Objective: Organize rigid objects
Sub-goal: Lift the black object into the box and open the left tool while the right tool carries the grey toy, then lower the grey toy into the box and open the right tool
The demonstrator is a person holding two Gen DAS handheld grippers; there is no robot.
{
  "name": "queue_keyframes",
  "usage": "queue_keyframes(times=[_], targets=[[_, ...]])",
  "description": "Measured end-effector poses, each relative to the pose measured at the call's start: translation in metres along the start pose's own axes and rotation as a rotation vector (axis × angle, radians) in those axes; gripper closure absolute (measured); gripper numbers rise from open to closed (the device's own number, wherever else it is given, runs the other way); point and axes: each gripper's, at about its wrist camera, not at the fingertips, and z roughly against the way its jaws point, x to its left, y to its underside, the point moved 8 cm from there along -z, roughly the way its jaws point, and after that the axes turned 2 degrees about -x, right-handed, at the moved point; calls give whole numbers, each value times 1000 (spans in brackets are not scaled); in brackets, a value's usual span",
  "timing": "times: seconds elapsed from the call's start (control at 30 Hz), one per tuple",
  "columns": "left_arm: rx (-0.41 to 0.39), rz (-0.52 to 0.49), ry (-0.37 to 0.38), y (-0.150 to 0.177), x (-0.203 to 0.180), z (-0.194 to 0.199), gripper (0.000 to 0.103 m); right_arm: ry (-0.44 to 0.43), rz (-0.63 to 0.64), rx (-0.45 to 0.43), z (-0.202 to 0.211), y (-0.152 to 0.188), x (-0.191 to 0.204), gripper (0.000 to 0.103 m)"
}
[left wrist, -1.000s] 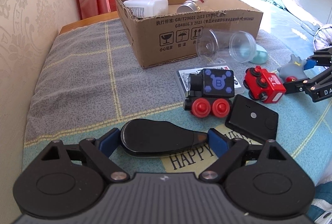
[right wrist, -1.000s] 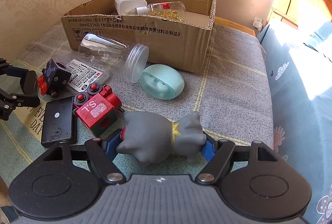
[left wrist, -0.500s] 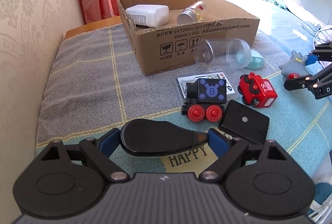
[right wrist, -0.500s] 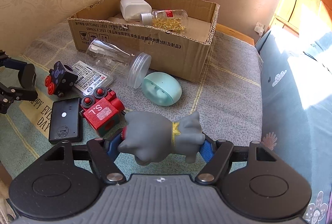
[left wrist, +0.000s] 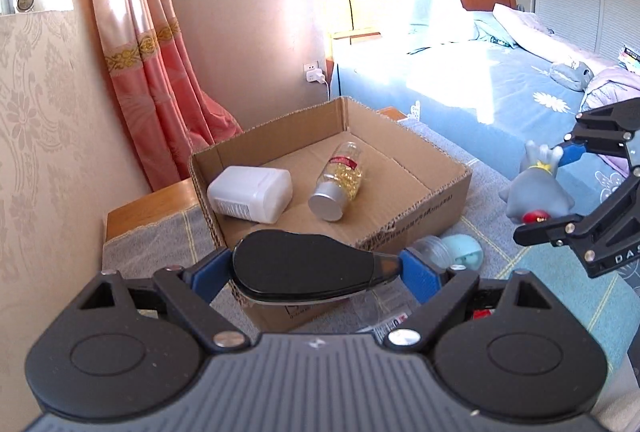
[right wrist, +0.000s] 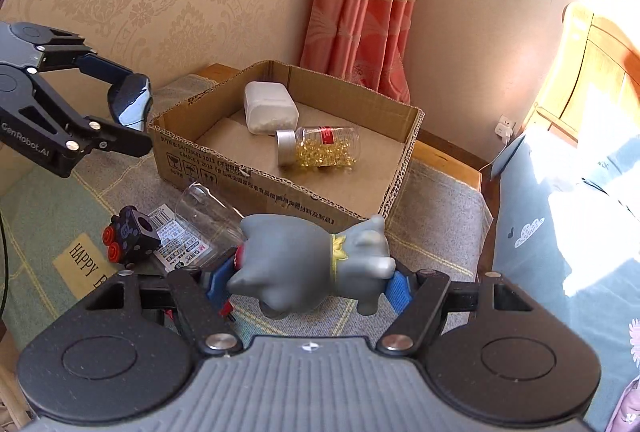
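Observation:
My left gripper (left wrist: 314, 274) is shut on a flat black oval case (left wrist: 304, 260), held in the air just before the near wall of the open cardboard box (left wrist: 424, 216). In the right wrist view that gripper (right wrist: 132, 112) hangs left of the box (right wrist: 280, 200). My right gripper (right wrist: 309, 282) is shut on a grey rubber animal toy (right wrist: 312, 260), which lies crosswise between the blue pads above the blanket in front of the box. In the box lie a white bottle (right wrist: 270, 112) and a clear capsule bottle (right wrist: 320, 148).
On the blanket before the box lie a clear plastic jar (right wrist: 208, 212), a labelled card (right wrist: 176, 240) and a black toy train block with red wheels (right wrist: 128, 236). A teal oval case (left wrist: 464, 252) rests by the box's corner. Wall and curtain stand behind; a bed lies to the right.
Both grippers have risen with their loads and now look down into the box. The toys on the blanket have slipped low or out of view beneath them.

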Motion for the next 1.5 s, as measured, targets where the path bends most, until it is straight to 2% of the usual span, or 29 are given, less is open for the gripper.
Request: queue_keyframes(times=[0.13, 0.27, 0.4, 0.5, 0.8, 0.9, 1.07, 1.23, 1.4, 1.47, 1.5], targets=[[22, 22, 12, -19, 7, -35, 13, 7, -8, -30, 0, -14, -5, 26], [38, 36, -4, -19, 14, -65, 13, 9, -12, -35, -2, -19, -9, 26], [53, 75, -64, -10, 24, -78, 12, 16, -15, -30, -5, -21, -12, 26], [21, 103, -72, -6, 25, -65, 5, 20, -22, -34, -7, -25, -14, 26], [-47, 208, -149, 26, 11, -2, 0, -1, -55, -30, -28, -49, -20, 26], [-35, 232, -229, 40, 13, 3, 1, -1, -74, -7, -49, -61, -21, 26], [-11, 189, -375, 57, 19, 12, 1, 14, -73, 37, -87, -82, -22, 26], [7, 219, -329, 66, 21, 19, 1, 25, -102, 53, -122, -117, -32, 26], [19, 227, -316, 72, 20, 22, 1, 44, -139, 48, -151, -147, -41, 24], [19, 227, -314, 73, 19, 24, 1, 43, -139, 50, -160, -152, -42, 10], [18, 227, -314, 73, 20, 24, 1, 68, -141, 48, -162, -153, -43, 6]])
